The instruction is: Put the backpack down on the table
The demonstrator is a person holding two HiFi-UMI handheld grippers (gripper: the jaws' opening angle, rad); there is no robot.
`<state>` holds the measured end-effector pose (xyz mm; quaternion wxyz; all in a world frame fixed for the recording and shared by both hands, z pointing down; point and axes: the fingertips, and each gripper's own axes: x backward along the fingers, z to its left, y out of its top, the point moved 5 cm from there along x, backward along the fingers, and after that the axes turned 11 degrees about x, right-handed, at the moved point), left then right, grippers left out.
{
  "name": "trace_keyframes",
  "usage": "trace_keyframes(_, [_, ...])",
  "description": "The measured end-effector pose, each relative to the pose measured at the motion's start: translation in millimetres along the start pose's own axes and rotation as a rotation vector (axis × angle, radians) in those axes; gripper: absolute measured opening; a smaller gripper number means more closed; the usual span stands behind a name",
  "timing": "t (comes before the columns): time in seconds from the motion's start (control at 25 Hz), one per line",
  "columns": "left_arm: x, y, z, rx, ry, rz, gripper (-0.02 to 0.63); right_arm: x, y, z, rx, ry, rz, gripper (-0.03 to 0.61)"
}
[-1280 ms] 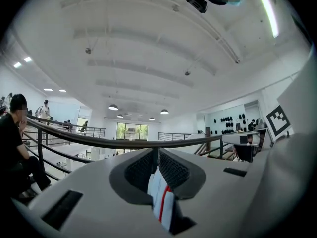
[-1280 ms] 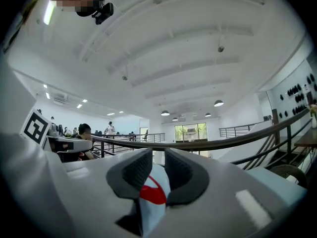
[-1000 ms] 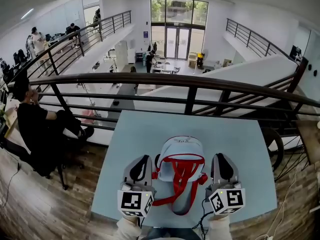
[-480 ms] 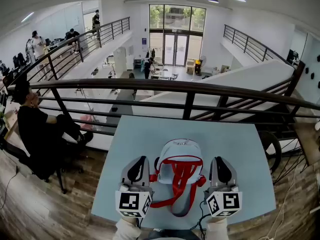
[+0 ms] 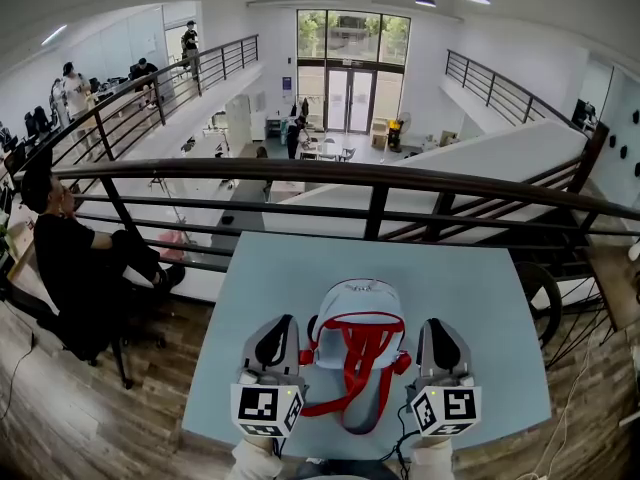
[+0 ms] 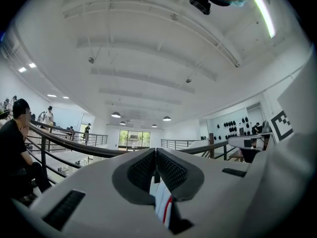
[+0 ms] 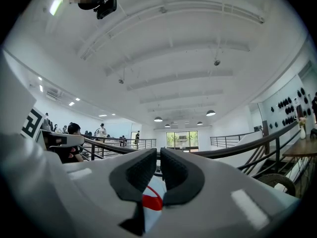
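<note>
A white backpack (image 5: 360, 313) with red straps lies flat on the light blue table (image 5: 270, 278), its top pointing away from me. My left gripper (image 5: 284, 320) rests at its left side, jaws shut, the red strap end by its tip. In the left gripper view the pads (image 6: 143, 167) meet, and the backpack (image 6: 162, 205) shows below them. My right gripper (image 5: 437, 323) sits at the backpack's right side. Its jaws are closing to a thin slit (image 7: 159, 155) with nothing between the pads. White fabric and red strap (image 7: 151, 202) show underneath.
A dark metal railing (image 5: 380, 173) runs just past the table's far edge, with an open atrium below. A seated person in black (image 5: 70, 258) is at the left. A cable (image 5: 405, 438) hangs at the table's near edge, and wooden floor surrounds the table.
The head view has tilted up slightly, so table and backpack sit lower in the picture. Both grippers stay beside the backpack, which has not shifted on the table.
</note>
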<state>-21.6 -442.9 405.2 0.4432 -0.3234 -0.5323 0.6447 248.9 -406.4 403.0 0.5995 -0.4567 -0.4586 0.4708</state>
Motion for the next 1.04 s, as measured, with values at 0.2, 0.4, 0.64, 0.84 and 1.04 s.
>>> trace_keyframes(0.2, [1.9, -0.2, -1.9, 0.007, -0.001, -0.004, 0.012, 0.9, -2.1, 0.7, -0.001, 0.007, 0.007, 0.031])
trace_keyframes(0.4, [1.7, 0.2, -2.0, 0.009, 0.006, -0.007, 0.011, -0.4, -2.7, 0.0, 0.009, 0.013, 0.008, 0.031])
trace_keyframes(0.64, [5.2, 2.1, 1.9, 0.009, 0.011, -0.005, 0.012, -0.3, -2.5, 2.1, 0.012, 0.008, 0.014, 0.031])
trace_keyframes(0.84, [3.0, -3.1, 0.9, 0.008, 0.01, 0.004, 0.011, -1.3, -7.7, 1.1, 0.011, 0.011, 0.023, 0.031])
trace_keyframes(1.04, [1.9, -0.2, -3.5, 0.001, 0.006, 0.005, 0.012, 0.5, -6.9, -1.8, -0.002, 0.007, 0.025, 0.031])
